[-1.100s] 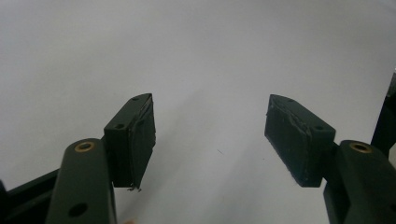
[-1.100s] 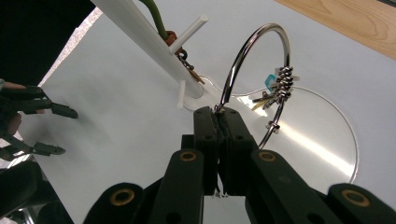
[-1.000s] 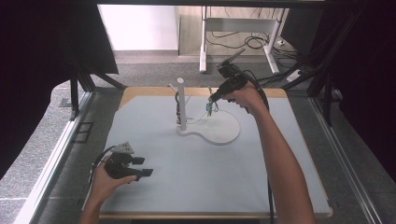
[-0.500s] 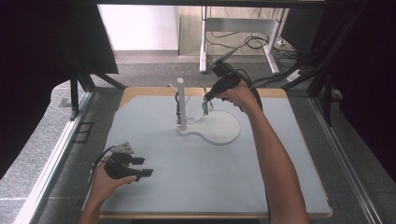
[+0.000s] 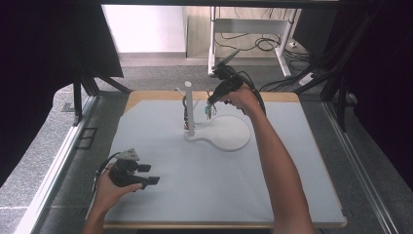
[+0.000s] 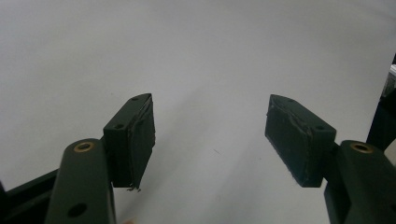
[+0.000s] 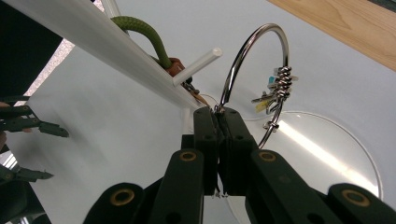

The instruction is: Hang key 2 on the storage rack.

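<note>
High view: the right hand-held gripper (image 5: pixel 213 104) is up around 12 o'clock on the tabletop (image 5: pixel 204 185), right beside the white stand (image 5: pixel 189 109), with the key ring (image 5: pixel 208 112) hanging from its tip. The left hand-held gripper (image 5: pixel 148 174) sits at roughly 8 o'clock.

Left gripper view: jaws wide apart, just bare tabletop between them.

Right gripper view: jaws pinched together on the key ring (image 7: pixel 243 60), at 3 o'clock of the stand's peg (image 7: pixel 198 65).
</note>
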Tool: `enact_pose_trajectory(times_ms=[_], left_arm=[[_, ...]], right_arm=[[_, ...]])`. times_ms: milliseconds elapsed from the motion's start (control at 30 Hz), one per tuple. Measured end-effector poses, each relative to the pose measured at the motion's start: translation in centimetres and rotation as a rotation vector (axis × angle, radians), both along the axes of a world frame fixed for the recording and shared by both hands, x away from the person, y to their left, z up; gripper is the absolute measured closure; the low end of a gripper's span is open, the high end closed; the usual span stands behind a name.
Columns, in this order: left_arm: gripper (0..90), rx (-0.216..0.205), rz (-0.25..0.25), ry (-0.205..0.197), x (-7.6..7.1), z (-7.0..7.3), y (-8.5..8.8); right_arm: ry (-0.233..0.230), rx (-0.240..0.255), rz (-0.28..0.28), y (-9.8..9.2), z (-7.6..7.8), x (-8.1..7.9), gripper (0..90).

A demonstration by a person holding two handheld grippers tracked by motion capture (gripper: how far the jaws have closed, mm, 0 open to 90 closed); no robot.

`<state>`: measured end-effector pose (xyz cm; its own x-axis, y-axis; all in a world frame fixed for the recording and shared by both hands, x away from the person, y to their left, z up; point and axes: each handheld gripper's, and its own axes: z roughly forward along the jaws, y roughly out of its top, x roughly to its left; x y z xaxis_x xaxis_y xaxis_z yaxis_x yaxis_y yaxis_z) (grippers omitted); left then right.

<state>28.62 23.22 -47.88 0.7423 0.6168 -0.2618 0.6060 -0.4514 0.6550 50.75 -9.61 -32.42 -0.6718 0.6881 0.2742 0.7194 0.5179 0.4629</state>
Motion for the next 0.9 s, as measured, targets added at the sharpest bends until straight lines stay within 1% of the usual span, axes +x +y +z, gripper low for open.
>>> enact_pose_trajectory(times_ms=[233,300,433,733,900], left_arm=[[33.5,0.0,-0.004,0.0,0.0,0.0,0.0],[33.5,0.0,-0.002,0.001,0.0,-0.1,-0.1],[33.5,0.002,-0.005,0.002,0.0,-0.1,-0.1],[33.6,0.015,-0.014,0.007,0.1,-0.2,-0.3],[33.6,0.01,-0.008,0.0,0.0,-0.2,-0.3]], right_arm=[[0.005,-0.003,0.03,1.3,-0.6,-0.1,86.8],[0.009,0.003,0.033,1.6,-0.9,-0.1,86.8],[0.014,-0.003,0.038,2.0,-1.5,-0.1,86.8],[0.022,0.009,0.051,2.4,-2.3,-0.1,86.8],[0.027,0.012,0.058,2.6,-2.6,-0.2,86.7]])
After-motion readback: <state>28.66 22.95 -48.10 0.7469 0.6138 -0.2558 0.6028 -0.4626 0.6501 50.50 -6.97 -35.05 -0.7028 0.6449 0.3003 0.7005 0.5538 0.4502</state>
